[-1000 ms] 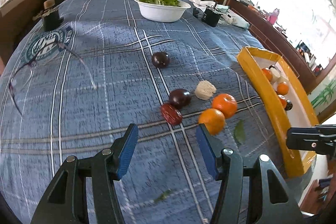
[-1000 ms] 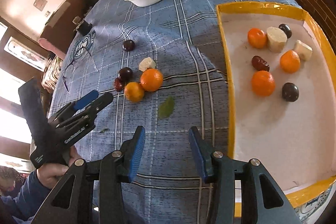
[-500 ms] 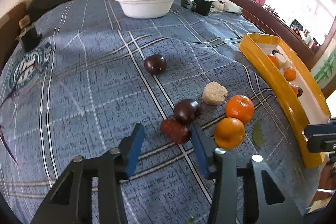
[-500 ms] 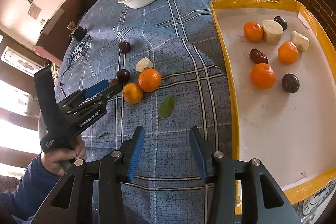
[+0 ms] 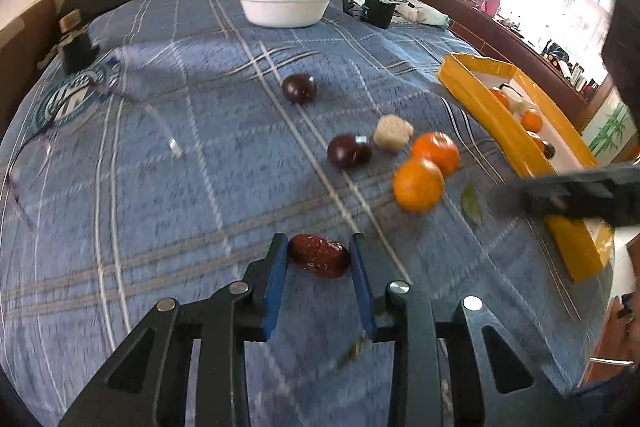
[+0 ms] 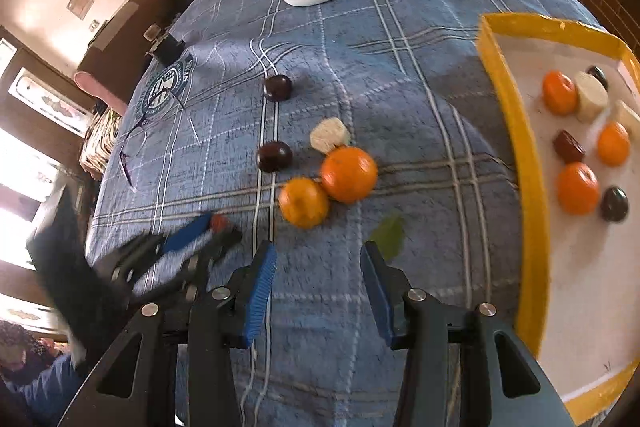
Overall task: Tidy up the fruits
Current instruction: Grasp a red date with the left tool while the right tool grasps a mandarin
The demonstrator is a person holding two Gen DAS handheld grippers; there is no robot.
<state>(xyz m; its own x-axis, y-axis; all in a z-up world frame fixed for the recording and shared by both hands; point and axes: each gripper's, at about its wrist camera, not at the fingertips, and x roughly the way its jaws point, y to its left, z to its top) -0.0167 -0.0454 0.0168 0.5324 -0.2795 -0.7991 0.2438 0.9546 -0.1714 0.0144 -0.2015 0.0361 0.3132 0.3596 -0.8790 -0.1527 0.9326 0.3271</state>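
My left gripper (image 5: 319, 259) is shut on a red date (image 5: 319, 261) and holds it just above the blue checked cloth; it shows blurred in the right wrist view (image 6: 218, 227). Two oranges (image 5: 418, 183) (image 5: 436, 151), two dark plums (image 5: 347, 151) (image 5: 299, 88) and a pale chunk (image 5: 393, 133) lie on the cloth ahead. The yellow tray (image 6: 524, 163) at the right holds several fruits, among them oranges (image 6: 578, 188) and a date (image 6: 568, 146). My right gripper (image 6: 318, 267) is open and empty, hovering short of the near orange (image 6: 304, 203).
A white bowl of lettuce (image 5: 285, 7) stands at the far side. A black cup (image 5: 378, 11) and cloths sit at the far right. Eyeglasses (image 6: 138, 143) lie at the left by a small black object (image 5: 76, 45). A green leaf (image 6: 387, 235) lies near the tray.
My left gripper has closed on the red date and drawn it back from the other fruit. My right gripper has moved forward toward the oranges, still open.
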